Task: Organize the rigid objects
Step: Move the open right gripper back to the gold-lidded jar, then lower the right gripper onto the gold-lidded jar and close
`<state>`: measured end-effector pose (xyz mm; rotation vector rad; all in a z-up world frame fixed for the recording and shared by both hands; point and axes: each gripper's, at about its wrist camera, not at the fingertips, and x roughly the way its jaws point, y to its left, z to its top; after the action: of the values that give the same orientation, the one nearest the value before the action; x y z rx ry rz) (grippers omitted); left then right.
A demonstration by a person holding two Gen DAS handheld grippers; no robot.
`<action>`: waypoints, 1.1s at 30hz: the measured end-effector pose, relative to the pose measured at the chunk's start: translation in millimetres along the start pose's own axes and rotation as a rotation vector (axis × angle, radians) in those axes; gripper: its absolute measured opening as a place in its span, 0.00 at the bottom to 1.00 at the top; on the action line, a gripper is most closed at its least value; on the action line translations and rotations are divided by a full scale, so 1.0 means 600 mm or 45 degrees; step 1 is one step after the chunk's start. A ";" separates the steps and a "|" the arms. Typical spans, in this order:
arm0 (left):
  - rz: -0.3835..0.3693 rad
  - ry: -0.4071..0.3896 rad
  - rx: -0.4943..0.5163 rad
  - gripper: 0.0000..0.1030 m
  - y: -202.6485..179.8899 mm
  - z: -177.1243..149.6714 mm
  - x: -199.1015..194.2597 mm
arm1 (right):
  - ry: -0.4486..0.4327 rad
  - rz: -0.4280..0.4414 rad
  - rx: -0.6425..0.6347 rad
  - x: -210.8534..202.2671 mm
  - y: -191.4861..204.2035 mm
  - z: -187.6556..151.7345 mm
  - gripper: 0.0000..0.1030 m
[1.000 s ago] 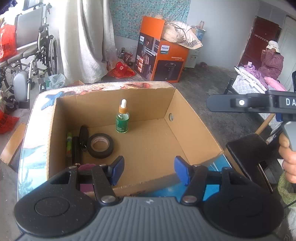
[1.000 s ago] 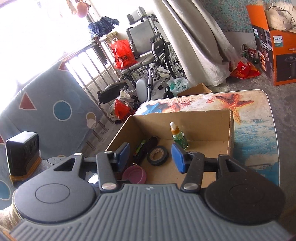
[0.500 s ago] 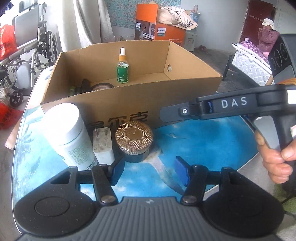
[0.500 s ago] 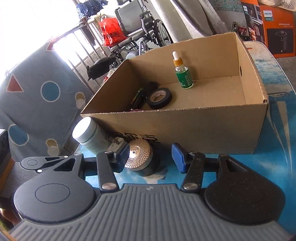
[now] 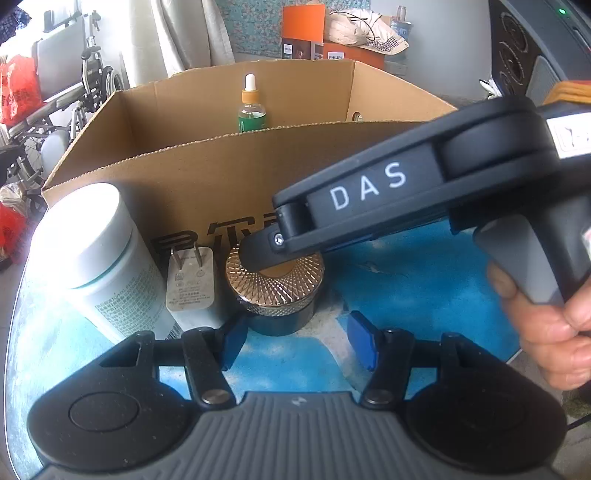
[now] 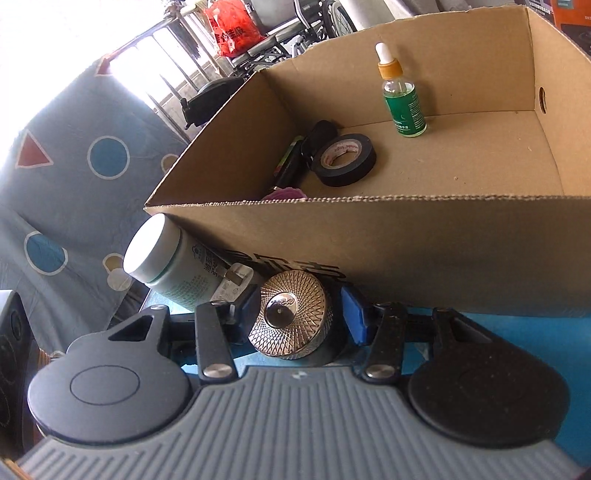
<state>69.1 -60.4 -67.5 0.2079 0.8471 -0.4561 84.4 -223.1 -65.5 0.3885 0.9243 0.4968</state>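
A lived-in home: wheelchair [image 5: 74, 92], curtain [image 5: 184, 33] (appliance carton [image 5: 306, 40] behind).

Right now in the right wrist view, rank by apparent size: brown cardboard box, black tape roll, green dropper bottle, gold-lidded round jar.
1. Brown cardboard box
2. Gold-lidded round jar, though nearness to the camera inflates it
3. Black tape roll and green dropper bottle: too alike to rank

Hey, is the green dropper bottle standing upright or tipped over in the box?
Upright. The green dropper bottle stands on its base on the floor of the cardboard box, white dropper tip pointing up, near the far wall.
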 end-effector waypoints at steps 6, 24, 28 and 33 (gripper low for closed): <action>-0.021 -0.017 0.063 0.59 -0.022 0.005 -0.005 | 0.022 -0.028 0.001 -0.020 -0.004 -0.007 0.46; -0.013 -0.092 0.161 0.56 -0.068 -0.003 -0.021 | -0.099 -0.043 0.216 -0.105 -0.071 -0.034 0.47; 0.011 -0.076 0.122 0.56 -0.052 0.002 -0.011 | -0.090 -0.031 0.233 -0.077 -0.069 -0.027 0.45; 0.036 -0.083 0.089 0.50 -0.044 0.014 0.013 | -0.075 -0.026 0.236 -0.052 -0.065 -0.016 0.44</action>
<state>67.0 -88.9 -68.0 0.2678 0.7642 -0.4639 70.2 -271.5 -70.7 0.5583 0.9194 0.3798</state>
